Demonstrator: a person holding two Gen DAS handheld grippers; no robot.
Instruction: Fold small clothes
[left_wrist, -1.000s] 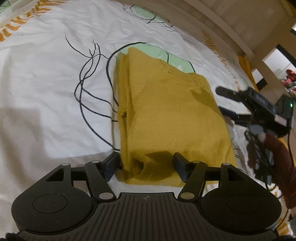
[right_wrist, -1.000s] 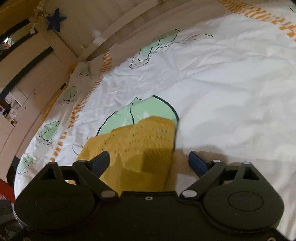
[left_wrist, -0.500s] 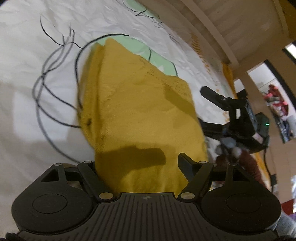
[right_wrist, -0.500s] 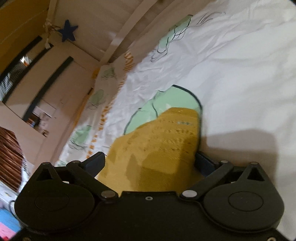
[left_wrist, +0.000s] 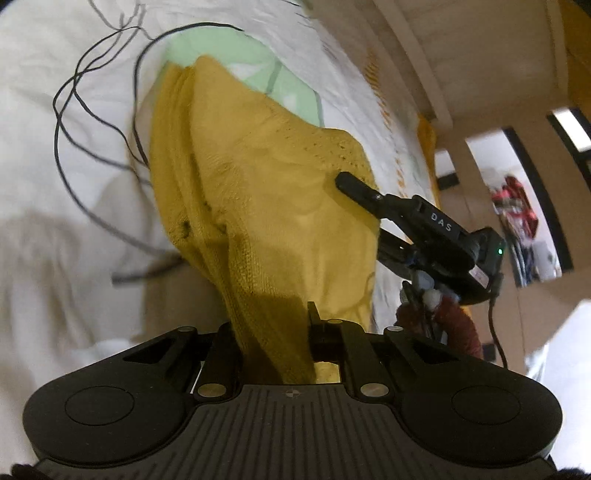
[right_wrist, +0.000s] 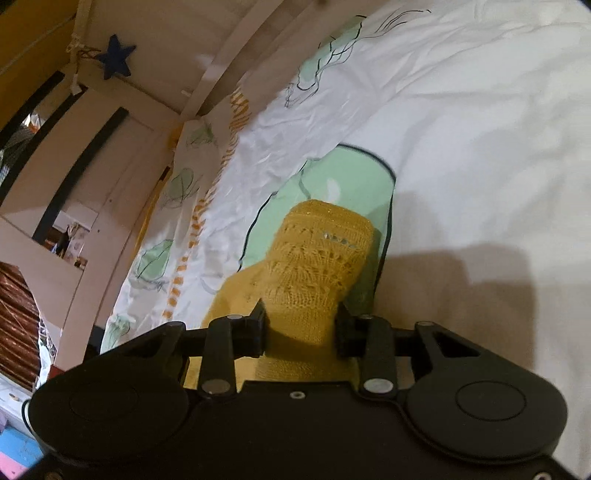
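Left wrist view: a mustard-yellow knitted garment (left_wrist: 266, 206), already folded into a narrow stack, lies on a white bedsheet (left_wrist: 55, 258) printed with green leaves and black lines. The left gripper (left_wrist: 275, 332) has the garment's near edge bunched between its jaws, which are closing to a narrow pinch on the knit. The right gripper (left_wrist: 364, 216), at the garment's right edge, has one finger on top of the cloth and one beneath.

Right wrist view: the right gripper (right_wrist: 300, 326) is closing on a gathered end of the garment (right_wrist: 317, 258), its pads pressing the lacy knit from both sides.

This looks like the grasp before another fold. Next, both grippers would need to lift their edges together and carry them over evenly.

A second ago both grippers stood wide open around the flat garment; now both pinch it.
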